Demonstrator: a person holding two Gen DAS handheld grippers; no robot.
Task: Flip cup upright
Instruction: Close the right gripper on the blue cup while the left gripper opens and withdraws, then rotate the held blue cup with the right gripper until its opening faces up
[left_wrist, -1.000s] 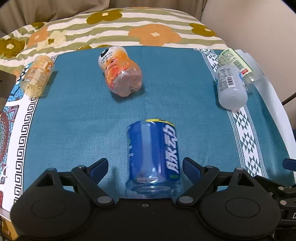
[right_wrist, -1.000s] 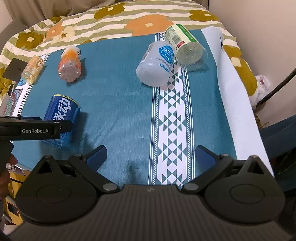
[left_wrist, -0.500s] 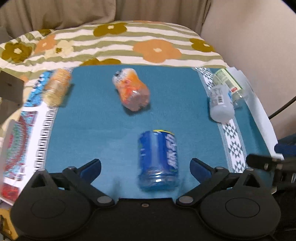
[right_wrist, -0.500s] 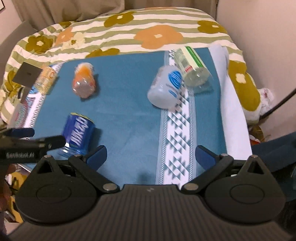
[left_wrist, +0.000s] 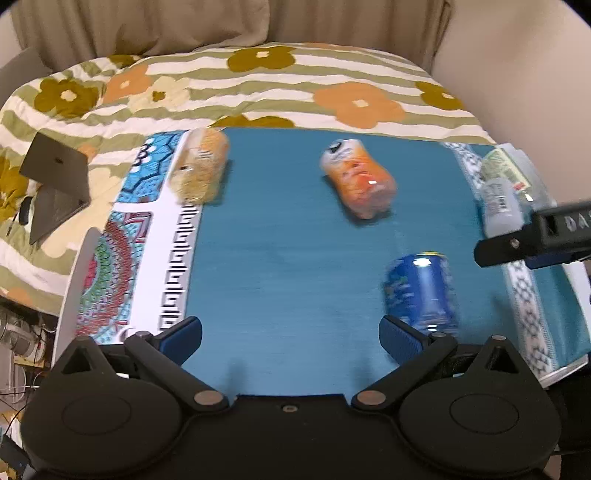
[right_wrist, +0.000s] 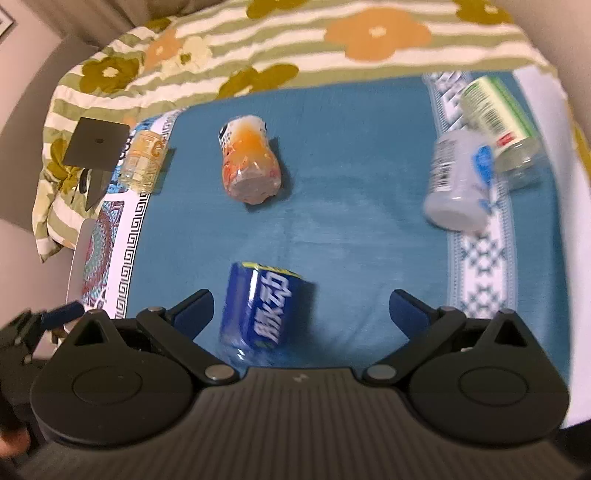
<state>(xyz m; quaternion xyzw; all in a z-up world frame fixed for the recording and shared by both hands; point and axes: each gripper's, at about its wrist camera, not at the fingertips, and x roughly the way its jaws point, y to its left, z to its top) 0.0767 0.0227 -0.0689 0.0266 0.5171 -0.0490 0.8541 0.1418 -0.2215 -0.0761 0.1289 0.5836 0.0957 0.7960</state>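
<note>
A blue cup with white lettering lies on its side on the teal cloth. It sits just ahead of my right gripper, between the open fingers and nearer the left one. In the left wrist view the same blue cup lies off to the right, beyond my right fingertip. My left gripper is open and empty over bare cloth. The right gripper's finger reaches in at the right edge of that view.
An orange cup, a yellow cup, a frosted white cup and a green-labelled cup all lie on their sides. A floral quilt lies behind. A dark laptop stands at the left.
My left gripper has pulled back and swung left, away from the blue cup. My right gripper has moved left, so the blue cup now lies between its fingers.
</note>
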